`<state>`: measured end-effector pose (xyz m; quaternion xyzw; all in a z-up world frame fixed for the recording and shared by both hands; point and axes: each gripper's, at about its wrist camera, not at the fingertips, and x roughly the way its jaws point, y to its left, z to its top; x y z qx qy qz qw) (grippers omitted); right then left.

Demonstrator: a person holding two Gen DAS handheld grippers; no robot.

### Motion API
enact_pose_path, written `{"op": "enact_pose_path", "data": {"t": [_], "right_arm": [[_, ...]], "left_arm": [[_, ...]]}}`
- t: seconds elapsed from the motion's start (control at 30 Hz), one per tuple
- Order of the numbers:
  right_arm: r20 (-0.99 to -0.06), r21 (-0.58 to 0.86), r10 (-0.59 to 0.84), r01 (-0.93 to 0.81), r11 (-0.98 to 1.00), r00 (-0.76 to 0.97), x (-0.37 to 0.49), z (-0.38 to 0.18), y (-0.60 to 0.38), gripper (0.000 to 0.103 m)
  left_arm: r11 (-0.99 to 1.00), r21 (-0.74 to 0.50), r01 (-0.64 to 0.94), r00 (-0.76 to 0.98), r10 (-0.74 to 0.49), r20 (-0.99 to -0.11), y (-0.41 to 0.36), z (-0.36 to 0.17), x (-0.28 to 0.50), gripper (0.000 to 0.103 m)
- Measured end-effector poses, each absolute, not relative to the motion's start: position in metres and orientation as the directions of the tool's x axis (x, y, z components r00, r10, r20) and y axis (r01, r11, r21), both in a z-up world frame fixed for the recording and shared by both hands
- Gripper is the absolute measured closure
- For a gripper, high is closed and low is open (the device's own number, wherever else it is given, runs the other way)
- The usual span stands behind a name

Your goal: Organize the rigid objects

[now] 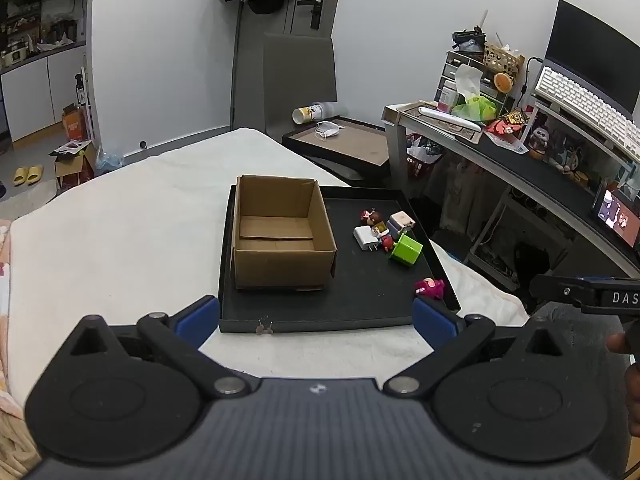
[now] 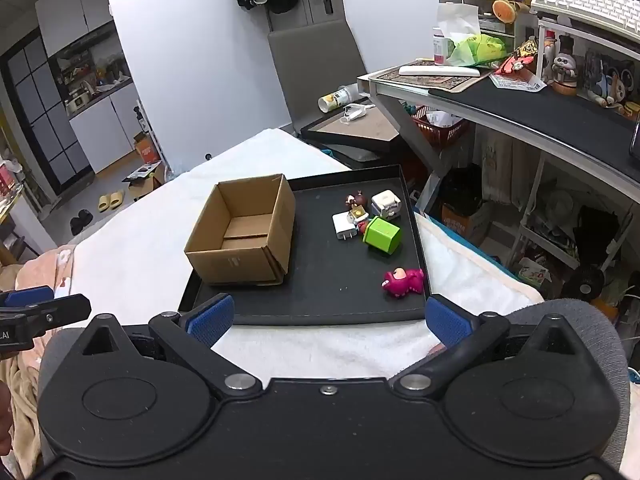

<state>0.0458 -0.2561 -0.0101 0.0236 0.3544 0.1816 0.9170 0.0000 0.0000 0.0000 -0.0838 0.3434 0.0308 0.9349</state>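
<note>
1. Bed (image 1: 120, 232), white-covered, carried everything; both claws hung off its near edge, angled down toward it.
2. Black tray (image 2: 320, 304) lay on the bed's right half.
3. Cardboard box (image 2: 240, 236), empty and open-topped, filled the tray's left side.
4. Left claw (image 1: 316, 316) and right claw (image 2: 330, 316) stood fully spread, gripping nothing.
5. Green cube (image 2: 382, 234), white charger (image 2: 343, 226) and small figurines clustered at the tray's far right.
6. Pink toy (image 2: 403, 280) lay alone by the tray's near right corner, ahead and right of the right claw, likely the nearer claw.
</note>
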Motion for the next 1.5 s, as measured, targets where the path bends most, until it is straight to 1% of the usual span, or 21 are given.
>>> {"op": "enact_pose_path", "data": {"t": [0.2, 0.4, 0.53, 1.5], "right_arm": [[-0.642, 0.18, 0.355, -0.317, 0.931, 0.679, 0.0454, -0.0101, -0.2564, 0.0], [-0.643, 0.176, 0.354, -0.319, 0.931, 0.679, 0.0442, -0.0097, -0.256, 0.0], [-0.643, 0.168, 0.354, -0.326, 0.93, 0.679, 0.041, -0.0073, -0.2557, 0.0], [-0.642, 0.169, 0.352, -0.322, 0.932, 0.681, 0.0421, -0.0071, -0.254, 0.0]], "left_arm": [[0.983, -0.149, -0.11, 0.764, -0.012, -0.645, 0.0013, -0.0001, 0.0008, 0.001], [0.988, -0.12, -0.102, 0.778, 0.004, -0.628, -0.0078, 0.0068, -0.0039, 0.001], [0.984, -0.139, -0.113, 0.772, -0.001, -0.635, -0.0021, 0.0083, -0.0022, 0.001], [0.985, -0.138, -0.105, 0.777, -0.006, -0.63, -0.0021, 0.0022, -0.0031, 0.001]]}}
